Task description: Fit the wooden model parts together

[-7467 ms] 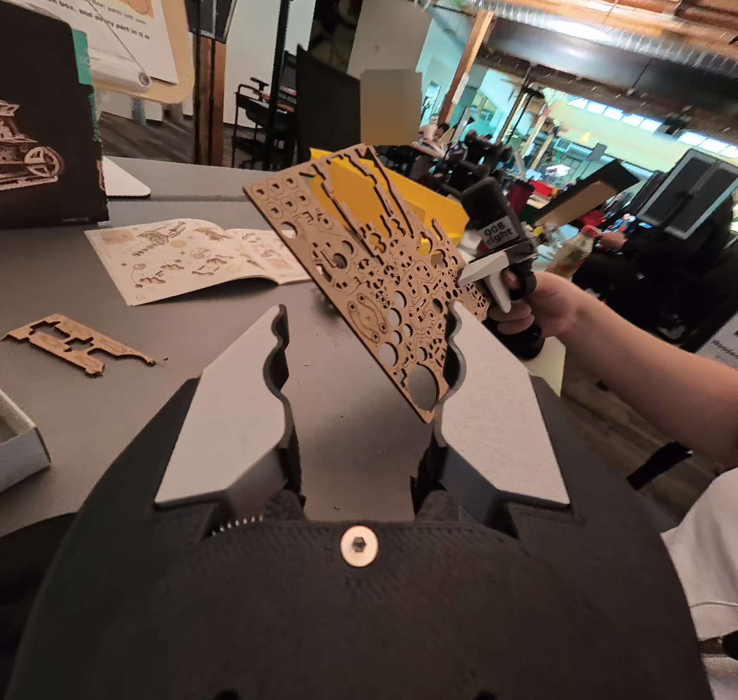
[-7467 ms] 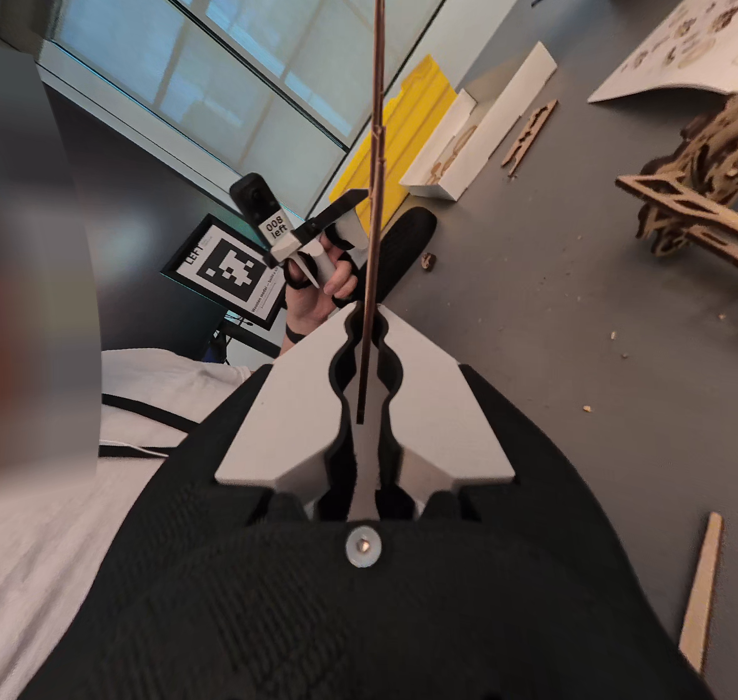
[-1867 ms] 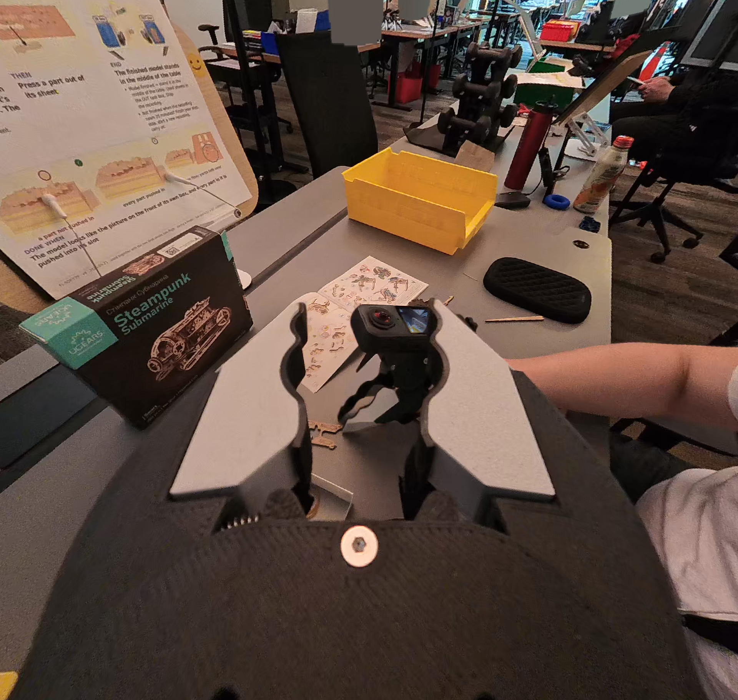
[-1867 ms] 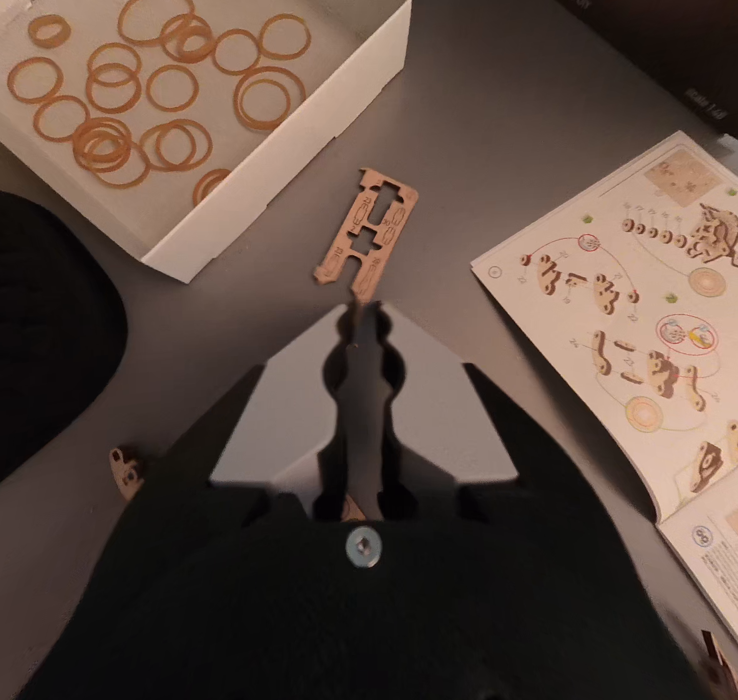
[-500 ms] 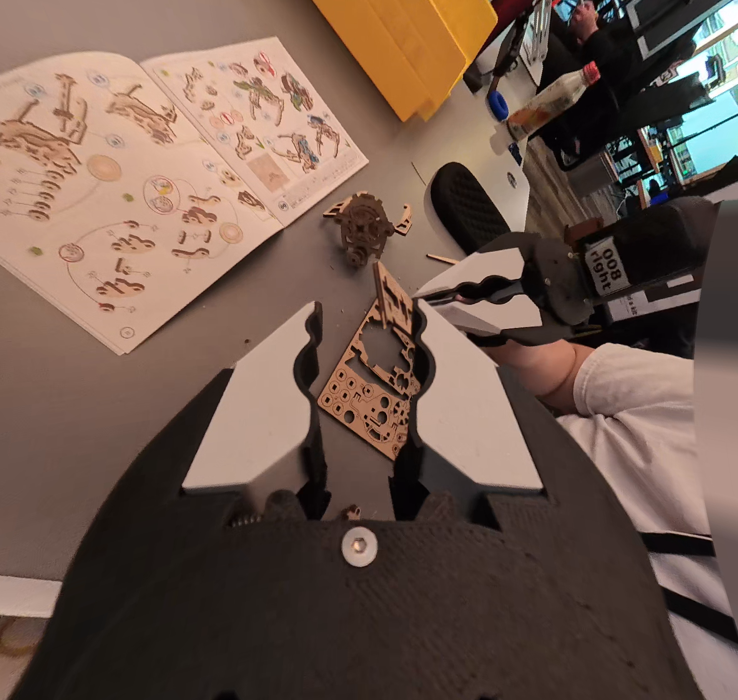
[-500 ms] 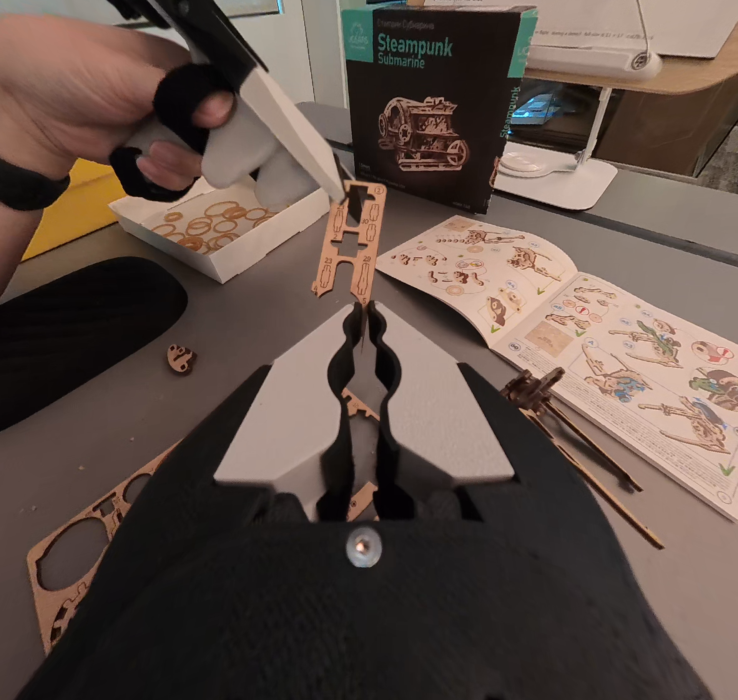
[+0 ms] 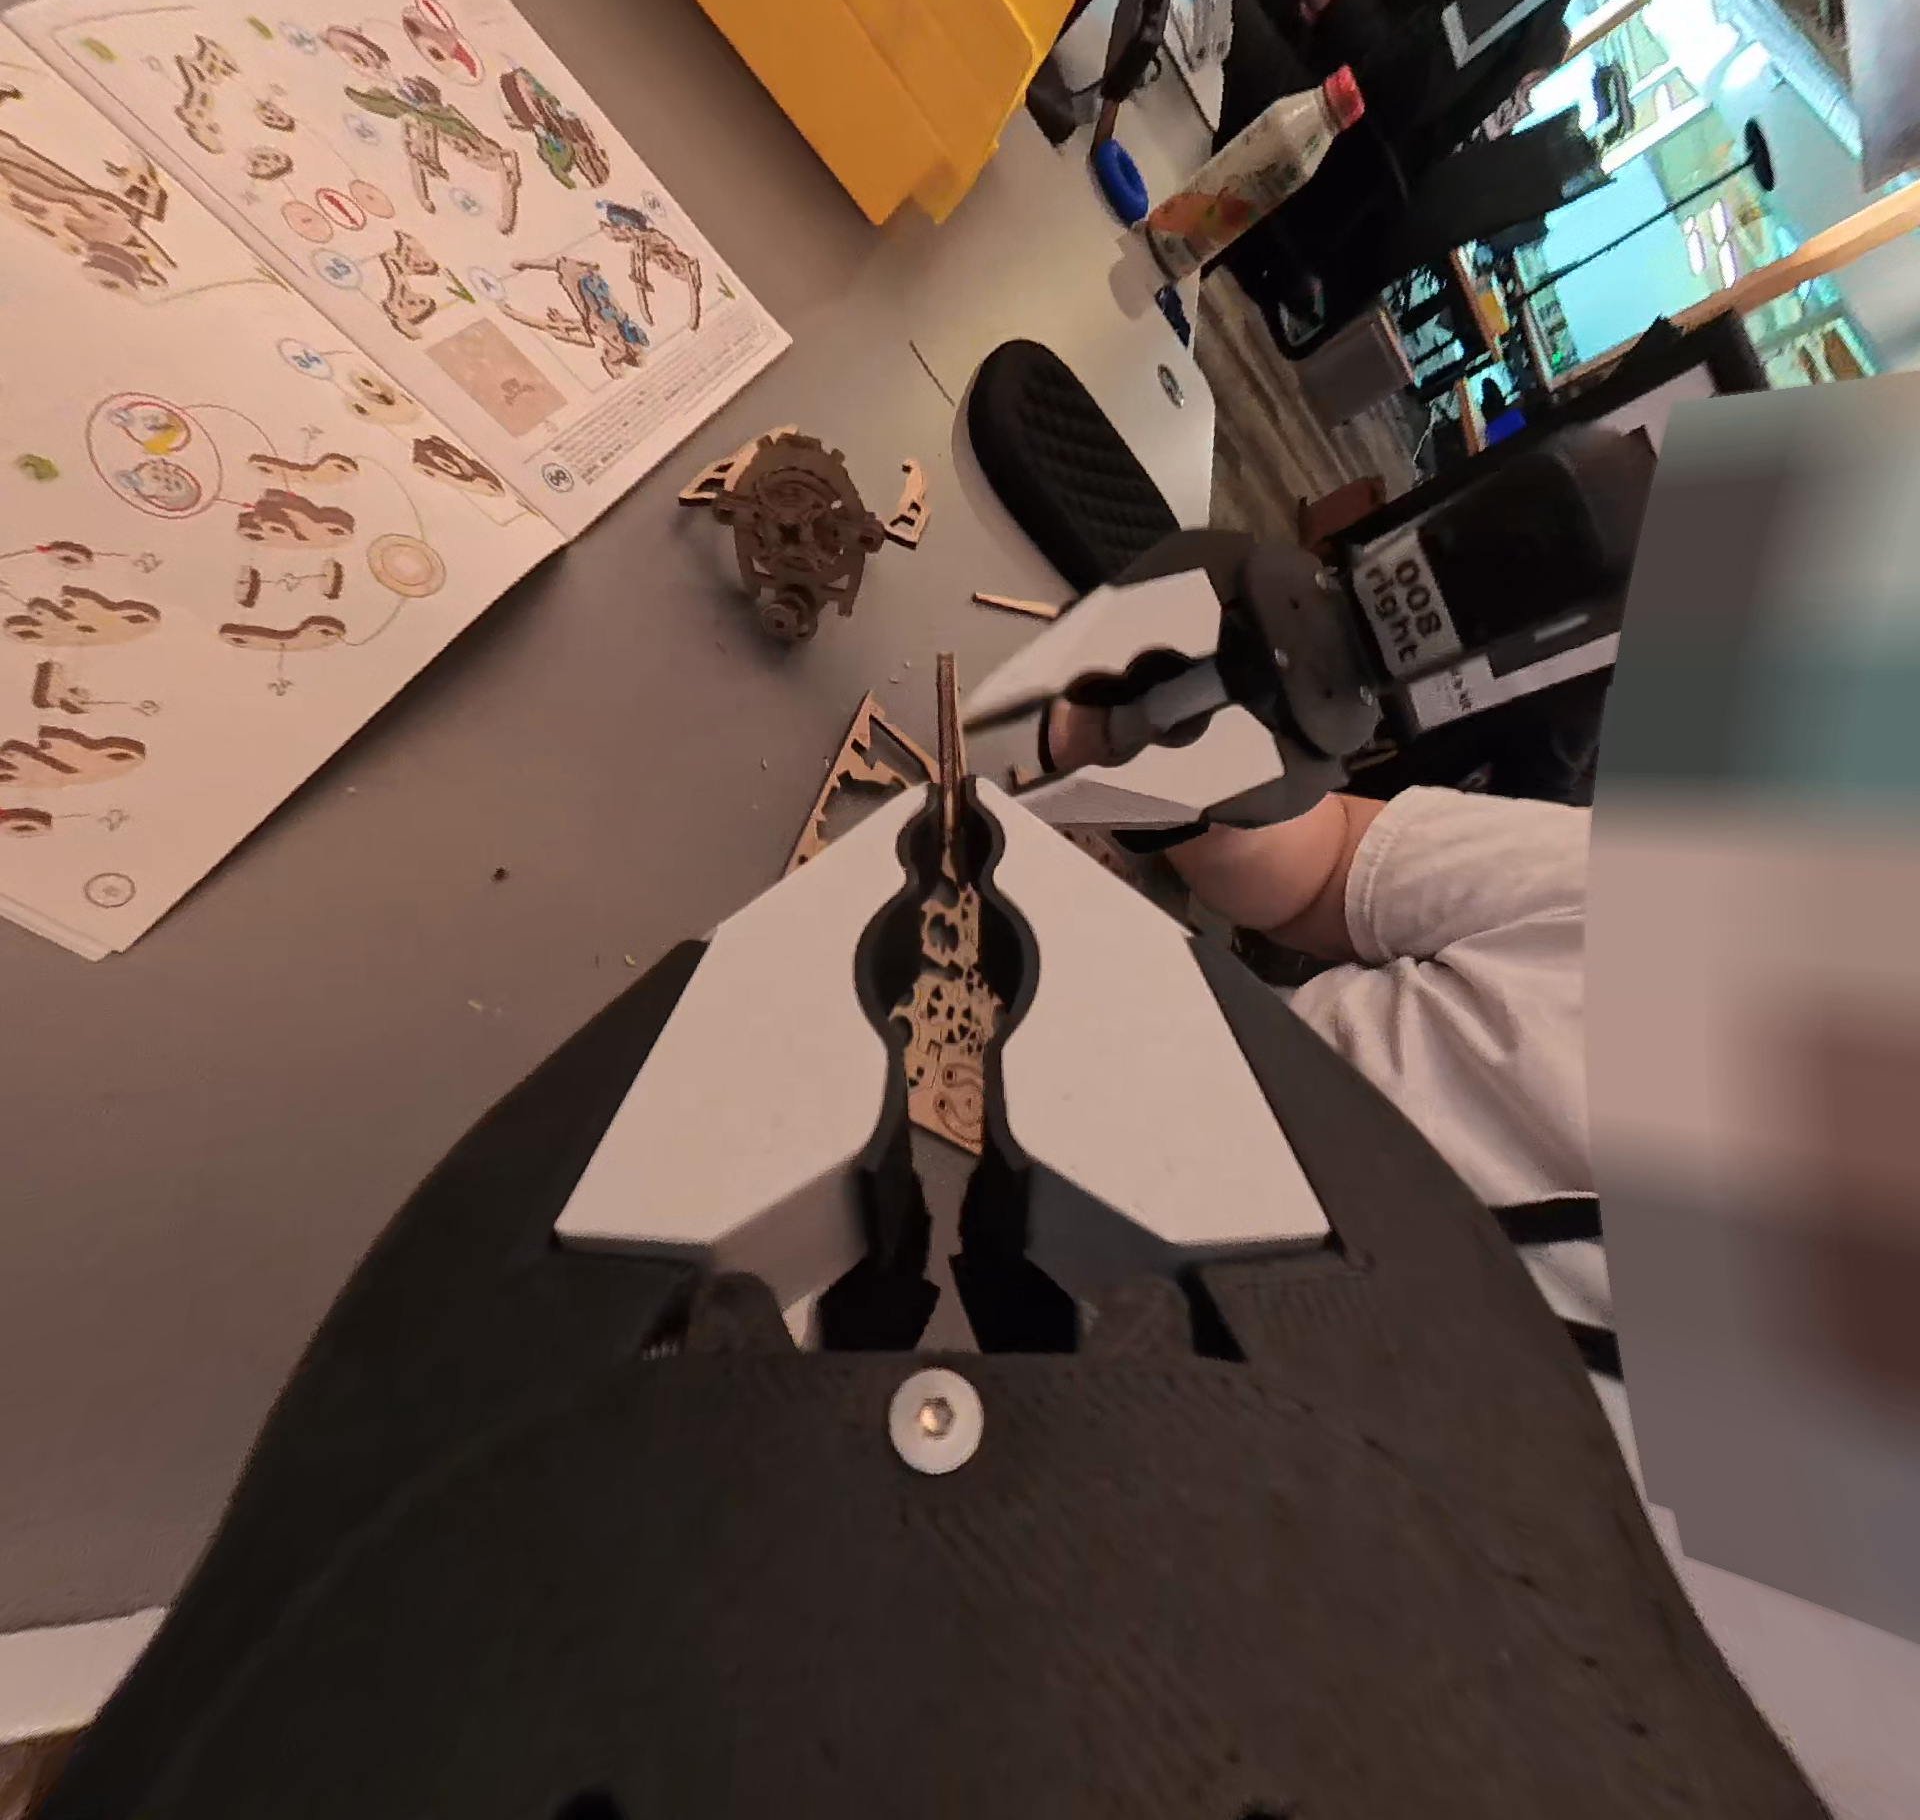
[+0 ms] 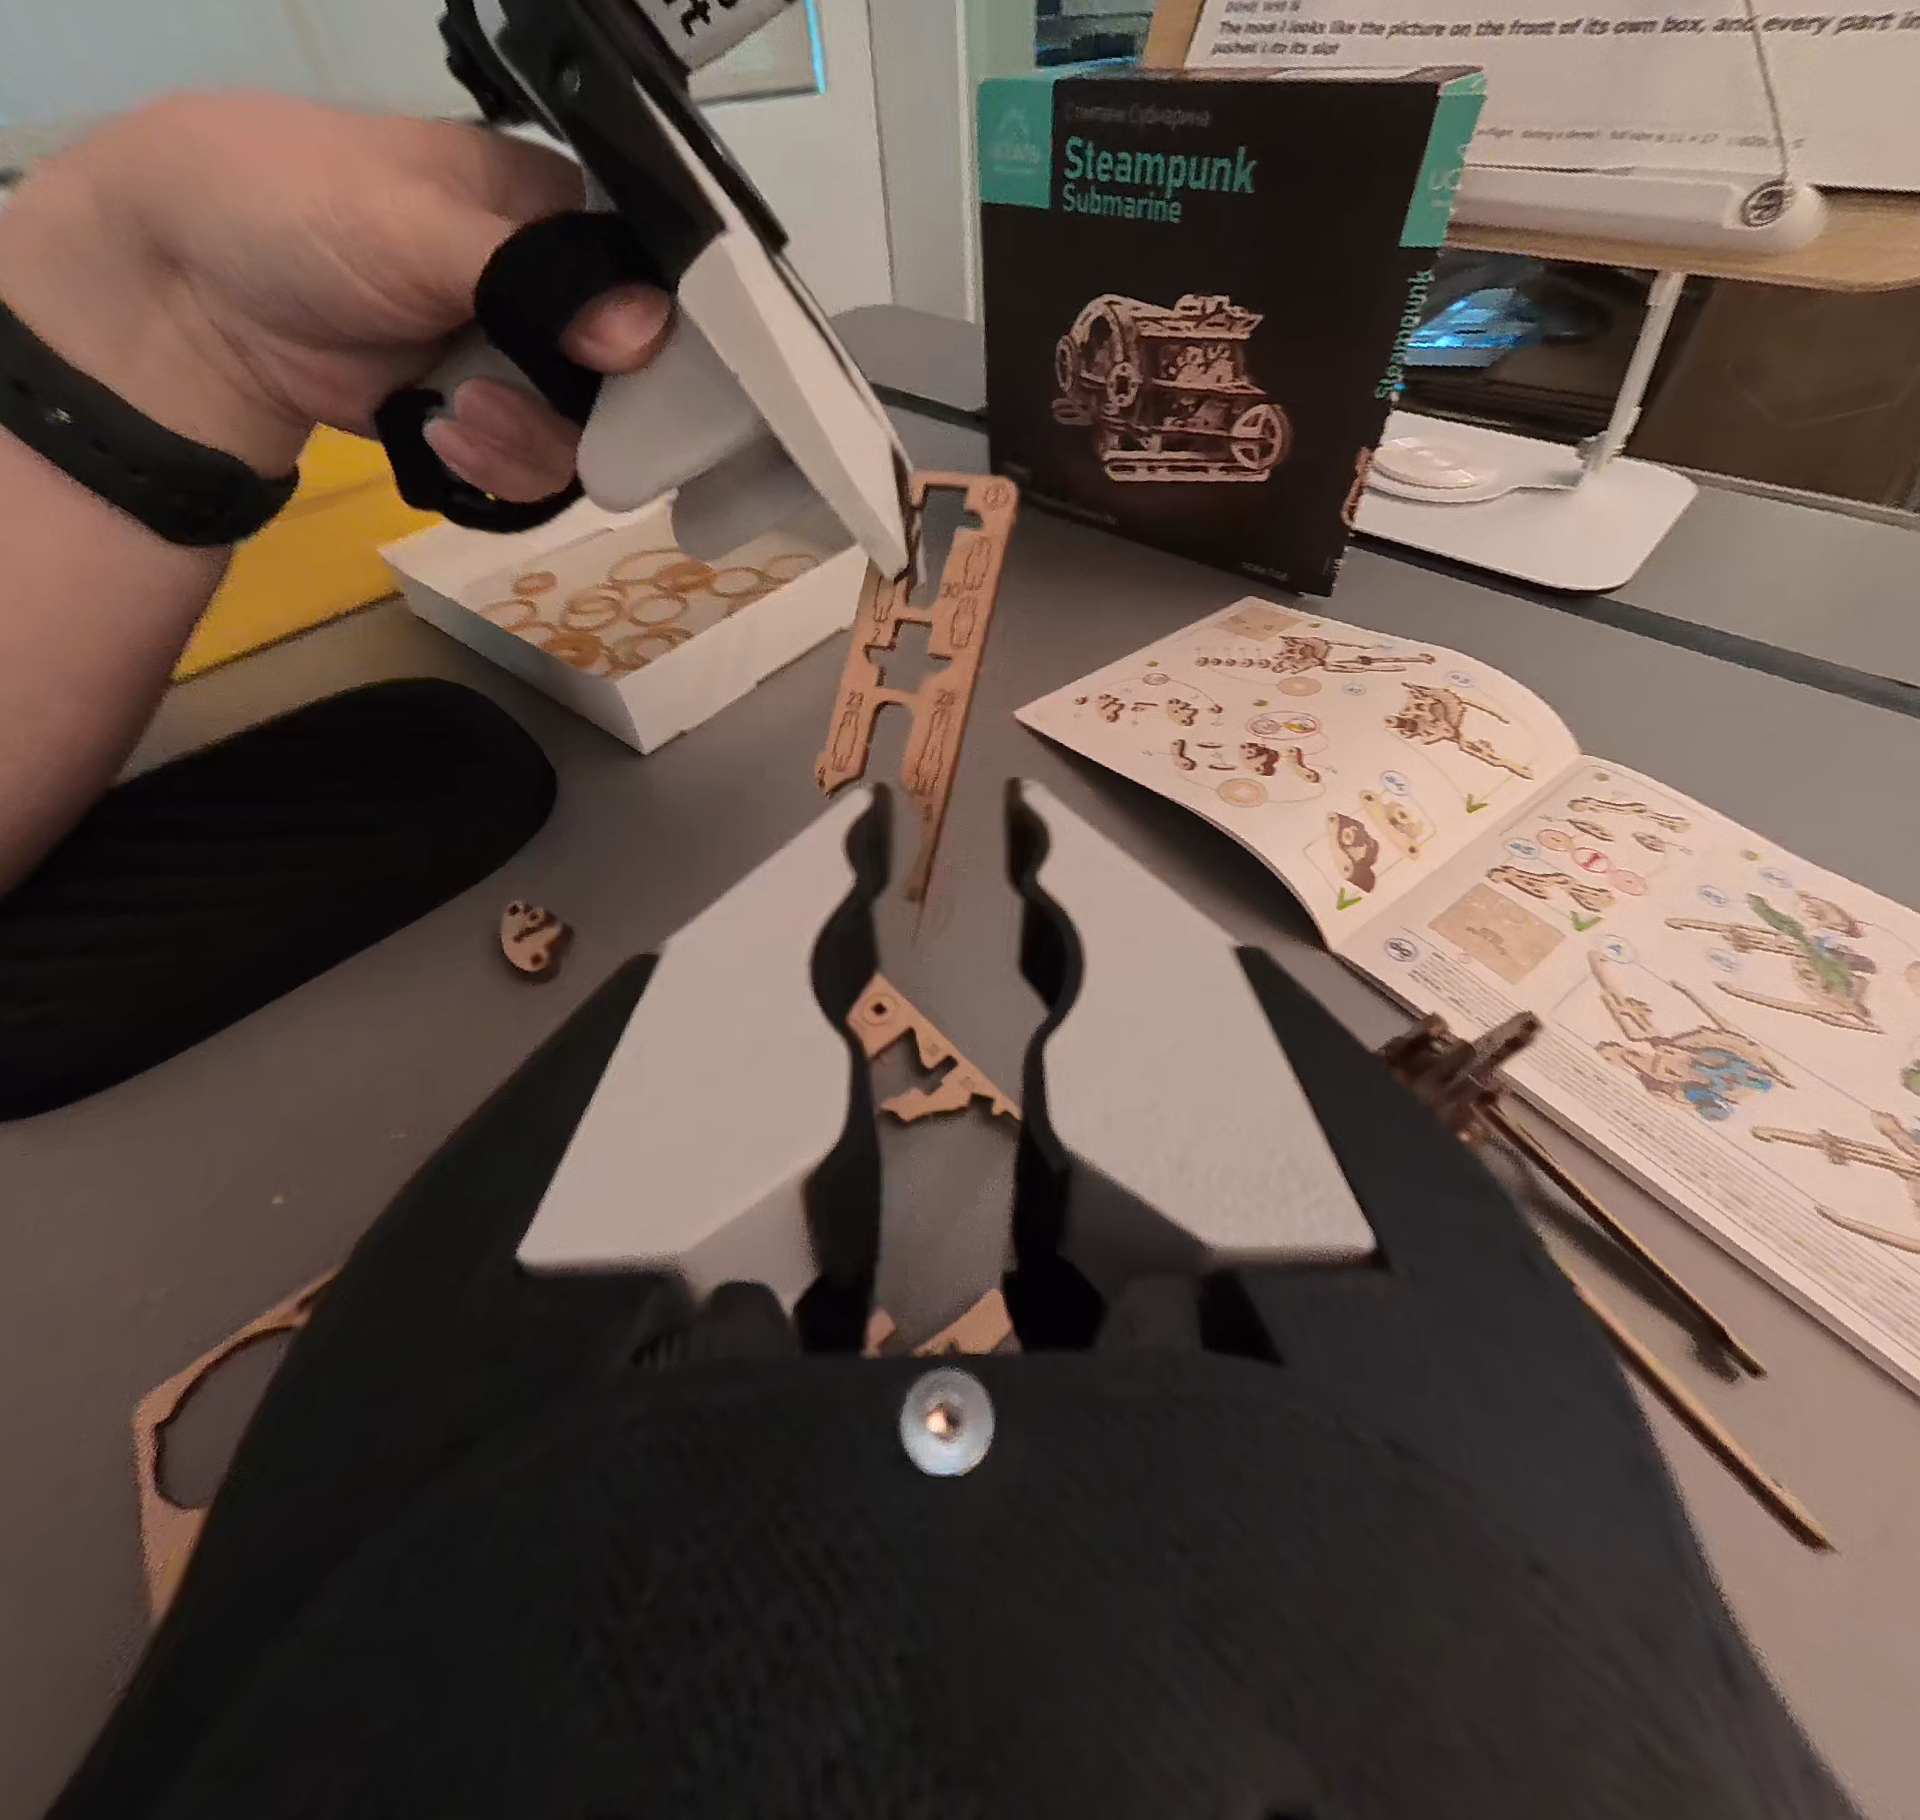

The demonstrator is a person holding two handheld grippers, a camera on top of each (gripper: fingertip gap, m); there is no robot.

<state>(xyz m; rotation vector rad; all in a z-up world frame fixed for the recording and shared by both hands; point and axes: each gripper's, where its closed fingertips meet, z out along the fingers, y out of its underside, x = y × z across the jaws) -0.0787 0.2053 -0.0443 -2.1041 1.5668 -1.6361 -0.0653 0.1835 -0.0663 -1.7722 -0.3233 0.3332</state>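
- Pinching the small wooden fret [image 8: 914, 648] at its upper corner, the left hand-held gripper [image 8: 894, 544] has its fingers pressed together on the piece, which hangs tilted above the bench [image 8: 727, 835].
- In the left wrist view the same fret [image 7: 948, 731] shows edge-on, rising from between the closed fingertips [image 7: 948, 796].
- The right hand-held gripper [image 8: 943, 802] stands with its fingers apart and grips nothing; the fret's thin lower point dips into the gap, and contact with either finger cannot be made out.
- A larger cut wooden sheet [image 8: 930, 1064] lies flat on the bench below that gap.
- A part-built wooden assembly [image 7: 795, 539] rests just beside the open instruction booklet [image 8: 1507, 897].
- To the left sit a black pad [image 8: 260, 866], a small loose wooden piece [image 8: 535, 937] and a white tray of rubber bands [image 8: 644, 627].
- The dark model box [image 8: 1205, 316] stands upright beyond the fret, well apart from it.
- Bare bench remains between tray and booklet.
- A yellow bin [image 7: 883, 25] sits at the far edge.
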